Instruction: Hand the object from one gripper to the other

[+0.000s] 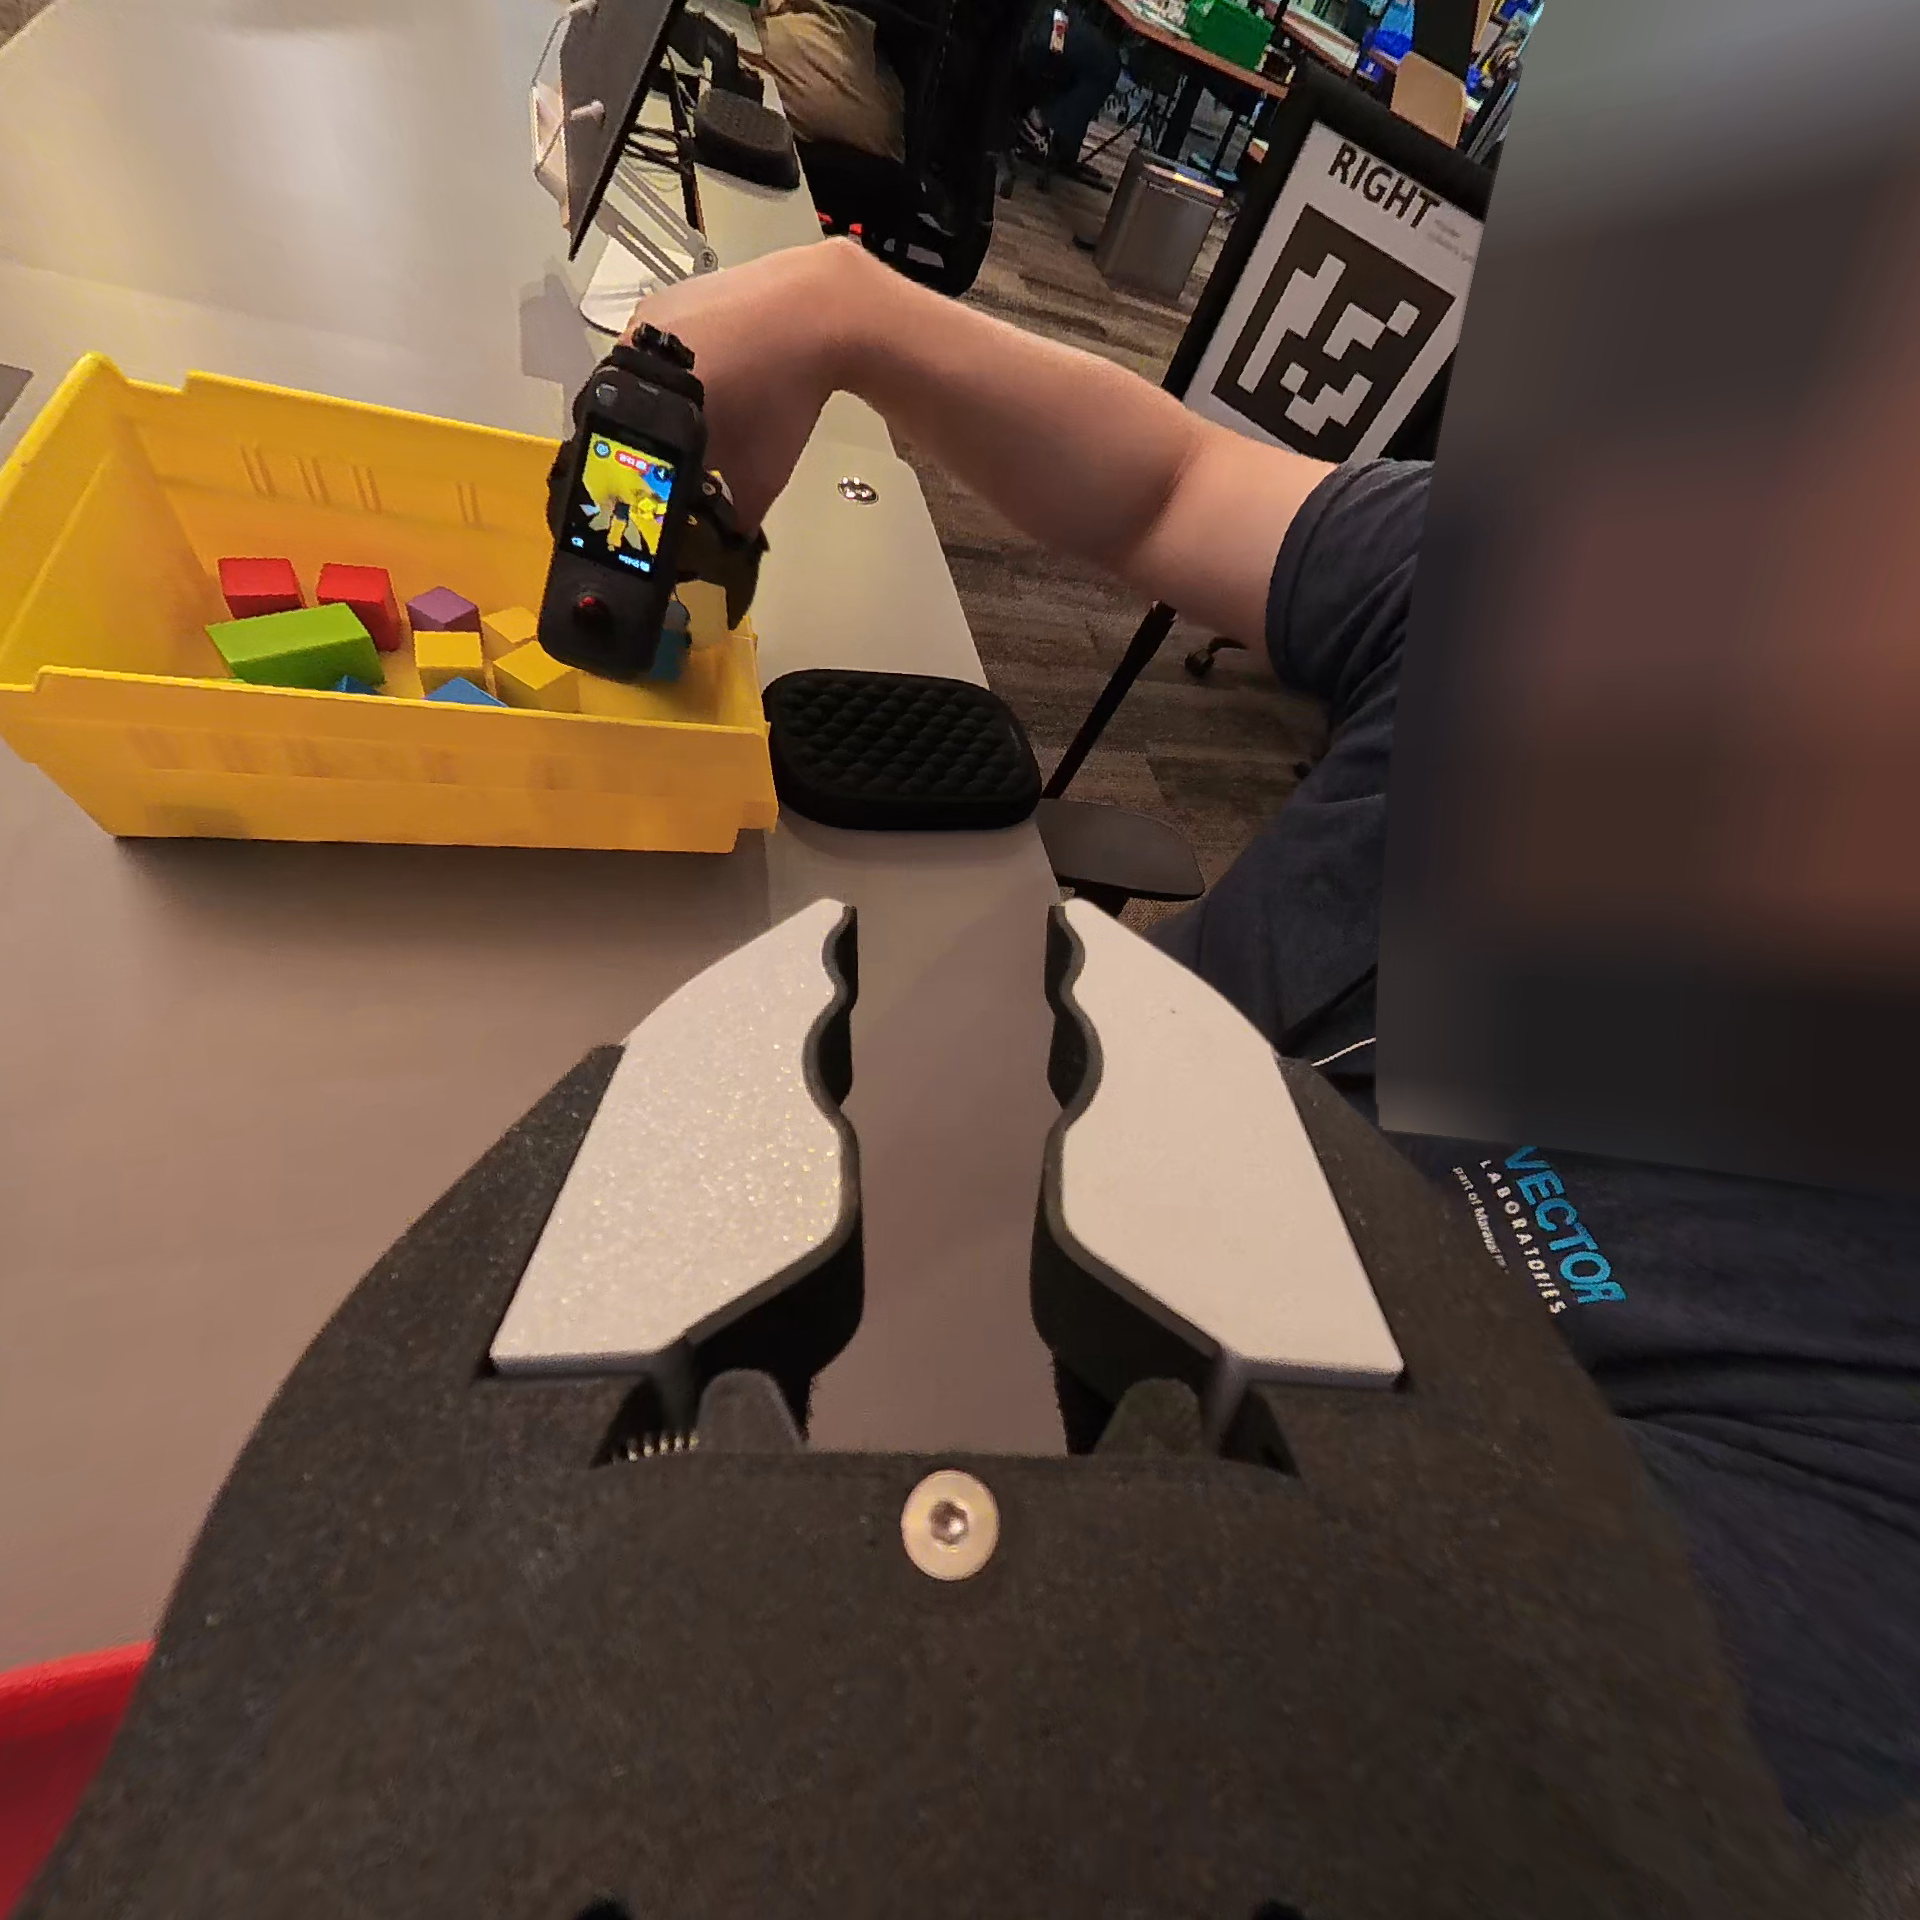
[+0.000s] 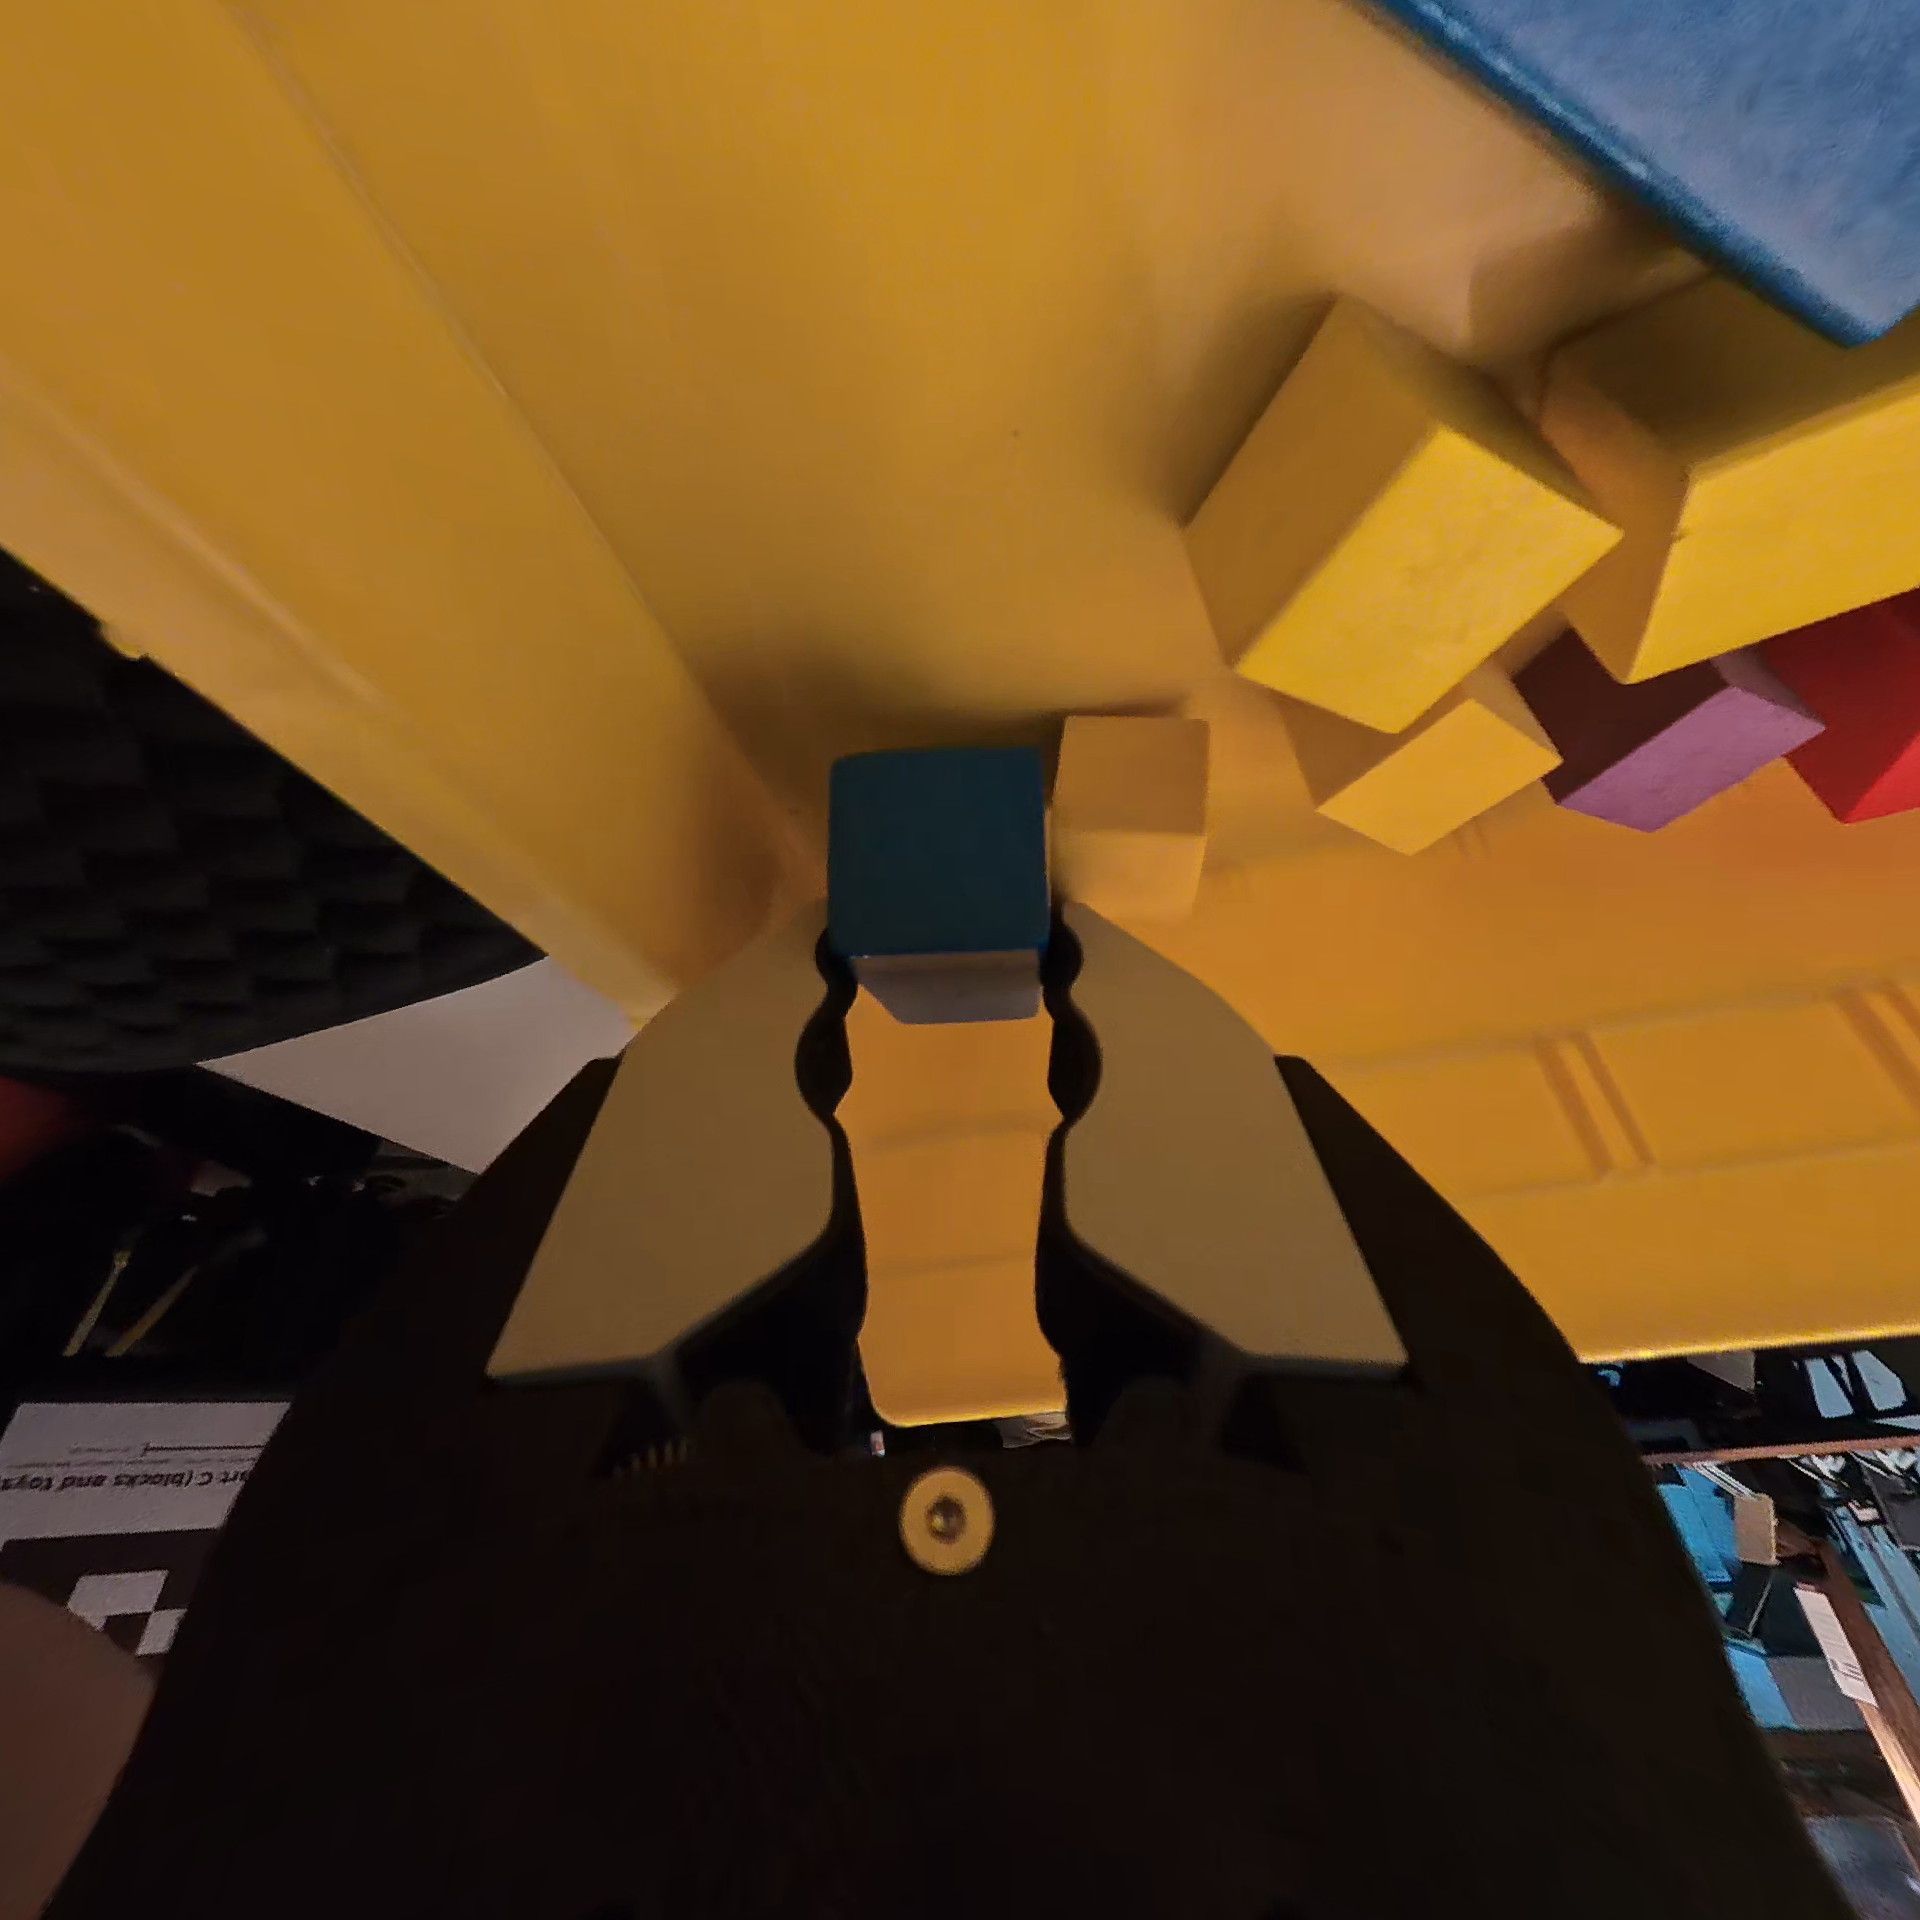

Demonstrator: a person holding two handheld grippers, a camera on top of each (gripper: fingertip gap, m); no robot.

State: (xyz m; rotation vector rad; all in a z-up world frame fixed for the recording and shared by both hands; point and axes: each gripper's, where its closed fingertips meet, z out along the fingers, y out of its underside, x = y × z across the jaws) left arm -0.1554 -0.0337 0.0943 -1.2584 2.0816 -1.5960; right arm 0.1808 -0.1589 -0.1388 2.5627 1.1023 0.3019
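The right gripper [image 2: 943, 961] clamps a blue cube [image 2: 935, 852] inside the yellow bin [image 2: 727, 416]. The left gripper [image 1: 951, 961] hovers spread and empty over the grey table [image 1: 312, 1039].

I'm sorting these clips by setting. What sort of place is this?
Probably a shared lab or office workspace: a grey table holds a yellow bin of toy blocks, a fiducial-marker board stands nearby, and more desks and office chairs fill the carpeted background.

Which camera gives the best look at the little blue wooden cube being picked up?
The right wrist view: the small blue wooden cube sits large and centred between the right gripper fingertips, inside the yellow plastic bin. In the left wrist view only a blue sliver shows behind that gripper's camera.
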